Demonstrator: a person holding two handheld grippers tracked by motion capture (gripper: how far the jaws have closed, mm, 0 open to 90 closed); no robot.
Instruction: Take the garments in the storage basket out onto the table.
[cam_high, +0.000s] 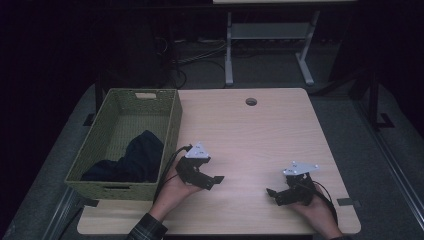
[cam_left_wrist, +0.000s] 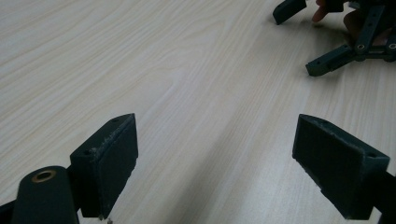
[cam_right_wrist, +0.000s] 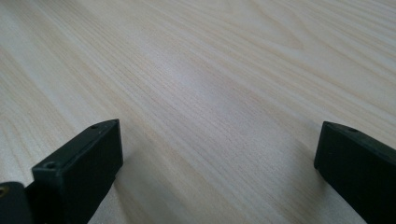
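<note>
A woven green basket (cam_high: 173, 120) stands on the left part of the light wooden table (cam_high: 260, 135), and a dark cloth (cam_high: 136, 159) lies bunched inside it. My left gripper (cam_high: 212, 182) rests low over the table just right of the basket's near corner. It is open with nothing between its jaws (cam_left_wrist: 215, 154). My right gripper (cam_high: 274, 196) sits near the front right of the table, open and empty (cam_right_wrist: 217, 158), pointing left toward the other one. In the left gripper view the right gripper (cam_left_wrist: 301, 39) appears far off at the top right.
A round cable hole (cam_high: 251, 101) sits near the table's far edge. Bare wood lies between the two grippers. Beyond the table stand a white desk frame (cam_high: 229, 50) and cables on the dark floor (cam_high: 195, 60).
</note>
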